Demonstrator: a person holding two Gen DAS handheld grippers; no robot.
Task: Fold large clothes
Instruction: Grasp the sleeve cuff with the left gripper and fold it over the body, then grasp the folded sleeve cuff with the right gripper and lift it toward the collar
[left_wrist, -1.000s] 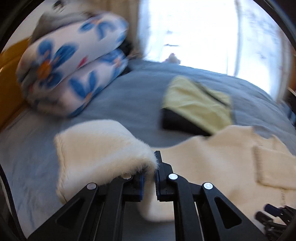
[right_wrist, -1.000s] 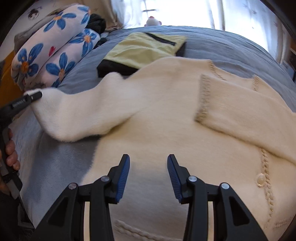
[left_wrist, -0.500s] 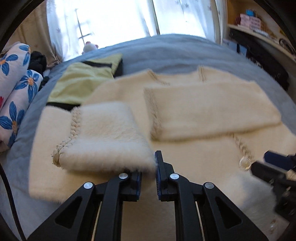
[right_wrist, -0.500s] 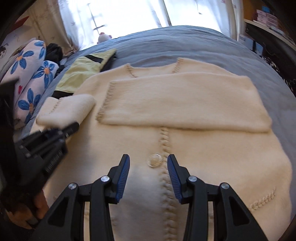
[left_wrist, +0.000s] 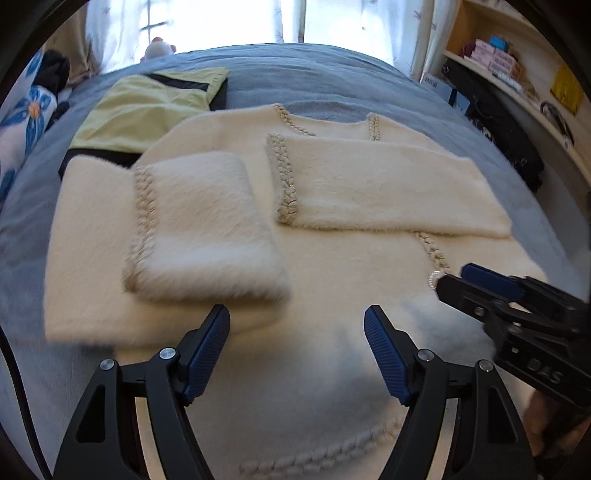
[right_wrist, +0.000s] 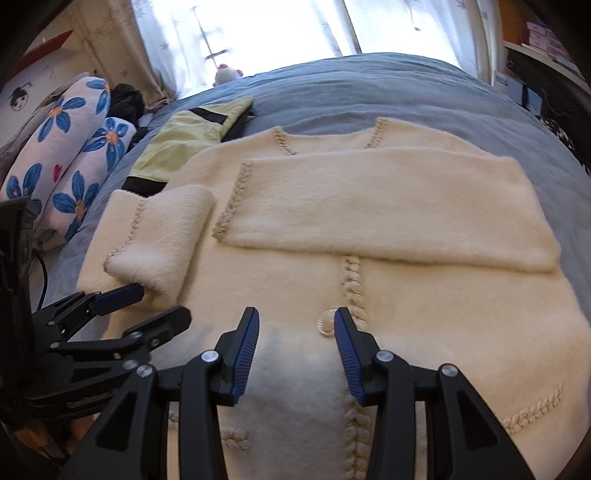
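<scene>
A fluffy cream knitted cardigan with braided trim (left_wrist: 332, 258) is lying spread flat on the grey-blue bed (left_wrist: 314, 85), filling most of its middle. Both sleeves are lying folded inward across its chest: the left sleeve (left_wrist: 199, 229) doubled back into a thick pad, the right sleeve (left_wrist: 388, 192) stretching flat across. The left tongs (left_wrist: 297, 350) are hovering just short of the doubled sleeve with their blue-padded jaws standing wide apart, gripping nothing. The right tongs (right_wrist: 295, 347) are hanging over the lower front of the cardigan, jaws likewise spread, framing a round pale button (right_wrist: 327, 323) beside the braided placket. A folded yellow-green and black garment (right_wrist: 192, 136) is resting beyond the cardigan's shoulder, and blue-flowered white bedding (right_wrist: 70, 147) is sitting rolled at the bed's edge.
</scene>
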